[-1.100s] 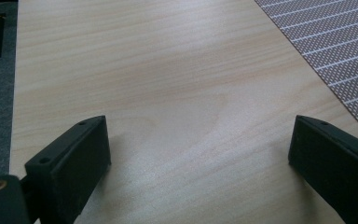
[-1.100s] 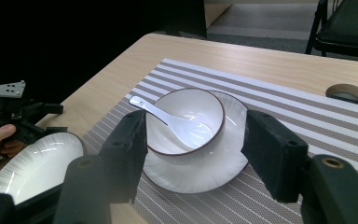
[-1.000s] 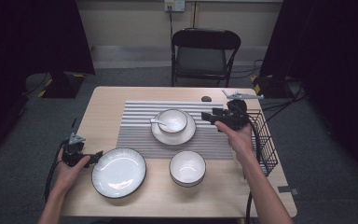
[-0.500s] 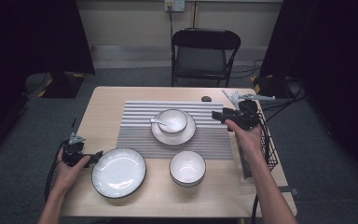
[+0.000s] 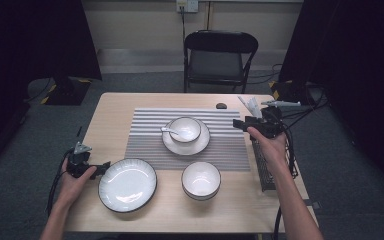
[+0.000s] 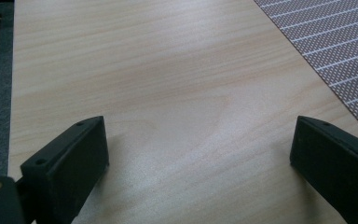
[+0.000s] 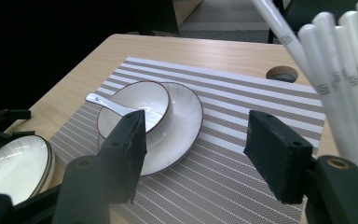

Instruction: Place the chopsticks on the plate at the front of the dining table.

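A small white bowl [image 5: 184, 128] holding a white spoon [image 5: 169, 131] sits on a white plate [image 5: 200, 142] on the striped placemat [image 5: 145, 137]. My right gripper [image 5: 238, 123] hovers open at the mat's right edge, jaws pointing left at that bowl [image 7: 133, 107] and spoon [image 7: 101, 102], with nothing between them [image 7: 198, 140]. A large dark-rimmed plate [image 5: 127, 184] lies near the front left. My left gripper [image 5: 101, 166] rests open just left of it. Its jaws [image 6: 200, 140] stand wide apart over bare wood.
An empty white bowl [image 5: 200, 179] stands at the front centre. A wire basket [image 5: 267, 167] hangs at the table's right edge, with several white sticks [image 7: 335, 56] upright beside my right gripper. A folding chair [image 5: 220, 55] stands behind the table [image 5: 110, 115].
My right gripper has drawn back to the right, away from the bowl and toward the basket. The left hand and gripper have stayed put.
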Tool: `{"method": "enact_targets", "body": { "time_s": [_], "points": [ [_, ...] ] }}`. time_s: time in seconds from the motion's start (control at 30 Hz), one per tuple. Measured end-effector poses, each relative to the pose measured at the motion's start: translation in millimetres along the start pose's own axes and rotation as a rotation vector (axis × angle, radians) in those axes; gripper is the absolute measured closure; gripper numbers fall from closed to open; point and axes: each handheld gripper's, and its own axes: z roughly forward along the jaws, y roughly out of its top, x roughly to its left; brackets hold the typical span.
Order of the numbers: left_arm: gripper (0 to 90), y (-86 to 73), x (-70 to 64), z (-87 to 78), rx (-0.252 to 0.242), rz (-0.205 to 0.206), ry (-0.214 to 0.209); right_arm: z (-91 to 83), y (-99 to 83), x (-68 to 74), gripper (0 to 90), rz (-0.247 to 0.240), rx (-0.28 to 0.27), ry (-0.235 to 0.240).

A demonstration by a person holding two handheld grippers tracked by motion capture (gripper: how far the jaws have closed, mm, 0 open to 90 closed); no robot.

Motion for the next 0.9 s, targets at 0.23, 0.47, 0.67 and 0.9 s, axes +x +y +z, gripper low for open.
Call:
{"method": "enact_targets", "body": {
  "time_s": [0.23, 0.47, 0.67, 0.9],
  "points": [
    [3.8, 0.0, -0.3, 0.3, -0.004, -0.005, 0.0, -3.6, -0.7, -8.2, 40.6, 0.032, 0.008, -0.008],
    [3.8, 0.1, -0.3, 0.3, -0.002, -0.004, 0.001, -5.9, 0.3, -17.4, 41.0, 0.048, -0.006, -0.036],
    [3.7, 0.0, -0.7, 0.3, -0.003, -0.005, 0.006, -13.6, -1.0, -24.8, 39.9, 0.059, -0.026, -0.074],
    [3.7, 0.0, -0.6, 0.3, -0.003, -0.005, 0.004, -11.7, -3.6, -34.9, 39.0, 0.072, -0.019, -0.099]
  ]
}}
